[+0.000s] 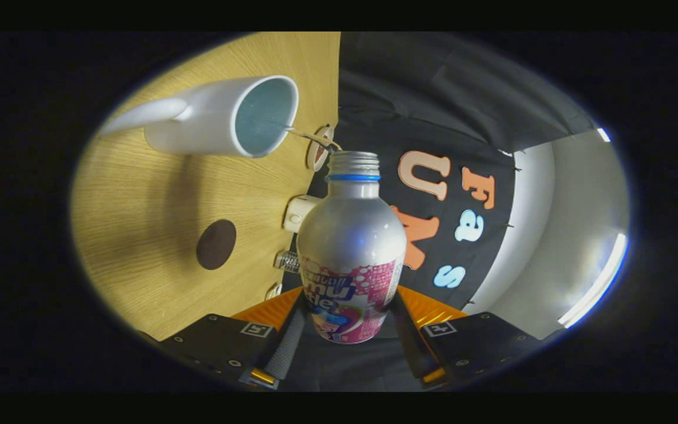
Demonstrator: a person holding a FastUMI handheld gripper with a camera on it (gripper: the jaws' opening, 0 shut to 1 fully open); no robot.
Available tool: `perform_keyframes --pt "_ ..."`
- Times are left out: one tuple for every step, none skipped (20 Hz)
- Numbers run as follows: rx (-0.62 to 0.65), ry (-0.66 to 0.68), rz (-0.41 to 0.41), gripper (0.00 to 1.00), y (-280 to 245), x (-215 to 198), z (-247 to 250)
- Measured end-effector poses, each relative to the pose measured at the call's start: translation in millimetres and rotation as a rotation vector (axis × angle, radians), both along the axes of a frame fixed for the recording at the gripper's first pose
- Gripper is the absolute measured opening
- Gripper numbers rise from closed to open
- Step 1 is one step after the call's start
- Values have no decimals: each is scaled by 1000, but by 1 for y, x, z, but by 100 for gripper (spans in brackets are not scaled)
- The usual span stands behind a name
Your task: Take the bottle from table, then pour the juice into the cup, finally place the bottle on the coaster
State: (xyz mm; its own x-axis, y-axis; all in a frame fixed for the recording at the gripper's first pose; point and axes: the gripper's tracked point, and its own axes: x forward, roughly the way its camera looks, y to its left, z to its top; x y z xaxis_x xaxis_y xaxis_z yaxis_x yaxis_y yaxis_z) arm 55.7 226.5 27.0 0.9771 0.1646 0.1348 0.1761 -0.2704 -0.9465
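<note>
- Clearly the biggest risk is a spill: the gripper (348, 330) is rolled sideways, so the wooden table (139, 235) stands like a wall, and the open neck of the silver bottle (351, 247) sits just beside the rim of the white mug (221, 118). If the tilt changes quickly, I judge the juice could miss the mug.
- Both fingers press on the lower, labelled part of the bottle, one on each side; its smooth metal could slip.
- On the table, the dark round coaster (216, 244) lies well apart from the mug, bare, so the placing is not yet done.
- Small objects sit along the table edge; I cannot tell what they are.
- Beyond the bottle hangs the black cloth wall (433, 88).
</note>
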Motion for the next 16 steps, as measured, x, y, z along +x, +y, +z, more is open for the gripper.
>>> perform_keyframes --pt "-1 0 1 77 1 -1 1" --pt "-5 -1 3 77 2 -2 2" --pt "-11 -3 5 77 3 -3 3" --pt "-14 -2 7 77 4 -5 3" --pt "-16 1 8 77 4 -5 2" --pt "-17 2 9 77 4 -6 2" --pt "-20 5 10 77 5 -7 1" --pt "-25 8 12 77 6 -7 1" --pt "-30 8 13 77 8 -8 0" --pt "-34 9 15 77 10 -7 -1" --pt "-35 9 16 77 12 -7 0" --pt "-35 10 15 77 11 -5 -1" --pt "-34 11 15 77 10 -5 -1" --pt "-36 11 13 77 11 -6 0" --pt "-39 13 10 77 11 -7 -1" --pt "-41 17 9 77 11 -5 -3"
